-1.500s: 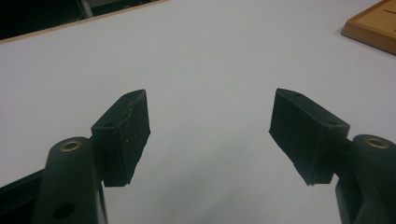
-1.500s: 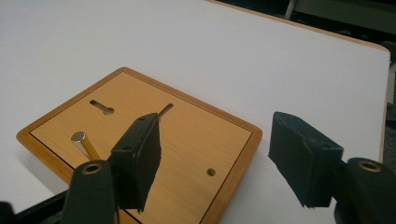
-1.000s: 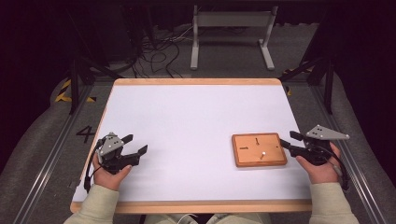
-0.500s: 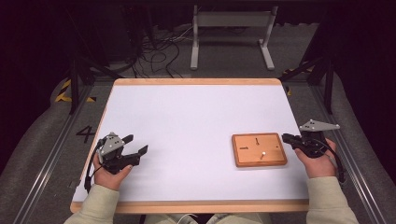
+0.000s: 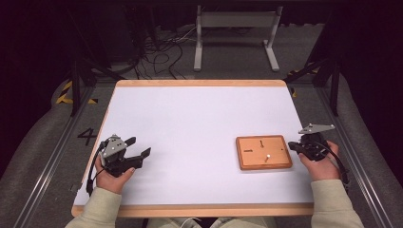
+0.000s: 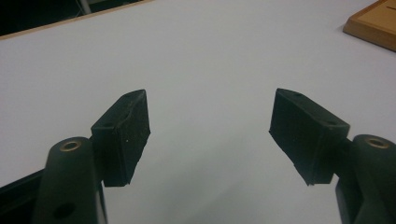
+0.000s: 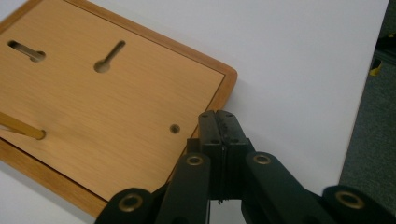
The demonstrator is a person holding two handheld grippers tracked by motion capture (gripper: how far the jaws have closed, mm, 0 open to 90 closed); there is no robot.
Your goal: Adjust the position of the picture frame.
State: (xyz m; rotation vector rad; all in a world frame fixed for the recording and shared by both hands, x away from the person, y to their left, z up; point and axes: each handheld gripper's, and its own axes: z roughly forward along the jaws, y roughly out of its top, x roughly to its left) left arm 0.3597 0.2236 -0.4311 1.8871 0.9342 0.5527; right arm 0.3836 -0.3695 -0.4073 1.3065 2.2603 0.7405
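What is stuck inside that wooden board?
The wooden board has two keyhole slots, a small round hole, and a thin wooden peg poking from another hole. Nothing shows how deep the peg goes.

This looks like a lab or test workspace set up for recording, not a home. A white-topped bench [image 5: 190, 123] with a pale wooden rim stands on grey carpeted floor [image 5: 43, 156], flanked by metal rails [image 5: 52, 161], with a painted number [image 5: 88, 136] and yellow-black hazard tape [image 5: 64, 92] on the floor. Behind it loose cables [image 5: 161, 52] trail around a grey metal stand [image 5: 235, 28] against a dark backdrop.
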